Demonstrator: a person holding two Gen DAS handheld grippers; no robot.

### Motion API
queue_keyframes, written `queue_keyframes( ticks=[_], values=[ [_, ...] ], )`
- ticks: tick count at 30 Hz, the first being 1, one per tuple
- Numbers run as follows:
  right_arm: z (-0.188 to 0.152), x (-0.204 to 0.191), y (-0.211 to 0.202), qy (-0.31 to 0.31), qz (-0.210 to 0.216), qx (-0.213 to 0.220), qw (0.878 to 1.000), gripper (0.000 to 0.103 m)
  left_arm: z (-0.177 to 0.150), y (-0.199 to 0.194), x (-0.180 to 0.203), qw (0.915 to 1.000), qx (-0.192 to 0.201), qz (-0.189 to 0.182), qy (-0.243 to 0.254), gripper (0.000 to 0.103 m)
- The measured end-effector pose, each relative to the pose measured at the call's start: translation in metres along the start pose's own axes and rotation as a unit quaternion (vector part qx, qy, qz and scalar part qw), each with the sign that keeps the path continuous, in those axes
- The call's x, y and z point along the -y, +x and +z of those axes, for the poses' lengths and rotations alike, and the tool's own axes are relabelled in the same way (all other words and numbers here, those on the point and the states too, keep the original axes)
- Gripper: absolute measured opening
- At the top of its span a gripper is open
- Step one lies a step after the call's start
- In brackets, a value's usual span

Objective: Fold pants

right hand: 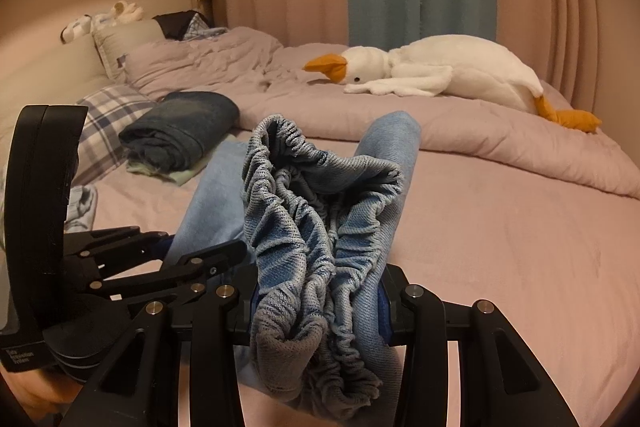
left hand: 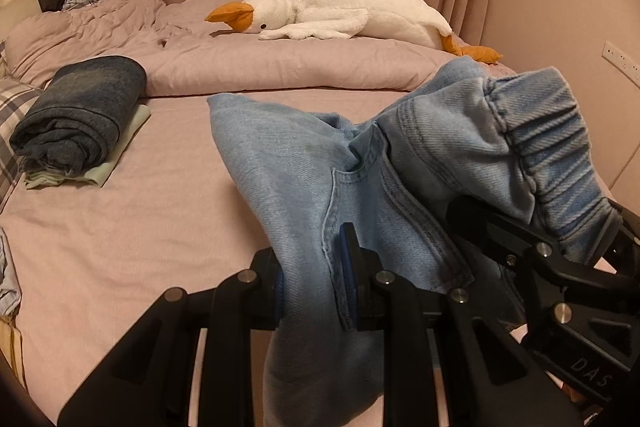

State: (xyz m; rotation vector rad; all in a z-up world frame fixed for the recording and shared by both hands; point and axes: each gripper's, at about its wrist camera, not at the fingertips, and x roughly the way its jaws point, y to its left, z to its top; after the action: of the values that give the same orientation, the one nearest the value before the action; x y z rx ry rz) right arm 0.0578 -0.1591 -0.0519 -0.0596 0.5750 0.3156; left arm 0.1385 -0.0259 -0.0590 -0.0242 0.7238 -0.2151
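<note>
Light blue denim pants (left hand: 296,167) hang bunched above the pink bed. My left gripper (left hand: 310,287) is shut on a fold of the pants near a pocket seam. My right gripper (right hand: 318,307) is shut on the gathered elastic waistband (right hand: 304,211). In the left wrist view the right gripper (left hand: 552,259) shows at the lower right, clamped on the waistband (left hand: 536,147). In the right wrist view the left gripper (right hand: 160,259) shows close by at the left. The two grippers are near each other, and the pant legs droop onto the bed beyond them.
The pink bed sheet (left hand: 120,227) spreads below. A folded dark blue garment (left hand: 80,111) lies on a pale cloth at the left, next to a plaid pillow (right hand: 108,123). A white plush goose (left hand: 340,13) lies on the rumpled pink duvet (left hand: 280,67) at the back. Curtains hang behind.
</note>
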Motion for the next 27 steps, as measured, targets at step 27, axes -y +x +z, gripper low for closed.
queue_keyframes(
  ticks=[27],
  values=[
    [0.008, 0.022, 0.058, 0.029, -0.004, -0.028, 0.999, 0.044, 0.018, 0.067, -0.007, 0.9993, -0.035, 0.007, 0.009, 0.020]
  ],
)
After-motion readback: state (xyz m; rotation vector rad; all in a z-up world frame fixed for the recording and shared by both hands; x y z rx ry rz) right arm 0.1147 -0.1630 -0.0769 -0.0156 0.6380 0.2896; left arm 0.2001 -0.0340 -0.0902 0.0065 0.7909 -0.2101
